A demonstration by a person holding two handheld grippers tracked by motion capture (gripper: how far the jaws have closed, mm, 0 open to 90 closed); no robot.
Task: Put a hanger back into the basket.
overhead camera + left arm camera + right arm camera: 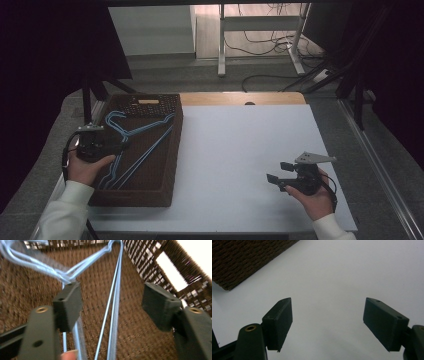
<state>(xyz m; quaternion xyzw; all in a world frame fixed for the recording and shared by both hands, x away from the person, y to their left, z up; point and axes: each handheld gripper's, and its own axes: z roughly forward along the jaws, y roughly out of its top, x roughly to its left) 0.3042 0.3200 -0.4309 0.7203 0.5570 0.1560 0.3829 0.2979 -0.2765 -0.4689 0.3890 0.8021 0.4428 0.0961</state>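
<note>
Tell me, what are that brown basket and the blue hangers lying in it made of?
The basket looks like tightly woven fibre, perhaps wicker or paper cord: its floor and walls show a matte brown weave, with an open lattice near the handle slot. The hangers look like thin metal wire with a smooth light-blue coating, judging by the slim rods twisted together at the neck; plain plastic cannot be ruled out.

White sleeves cover both forearms. Each black tool (pixel 102 145) (pixel 280 175) has blocky jaws with brass-ringed screw holes, a grey three-cornered plate and a black cable.
</note>
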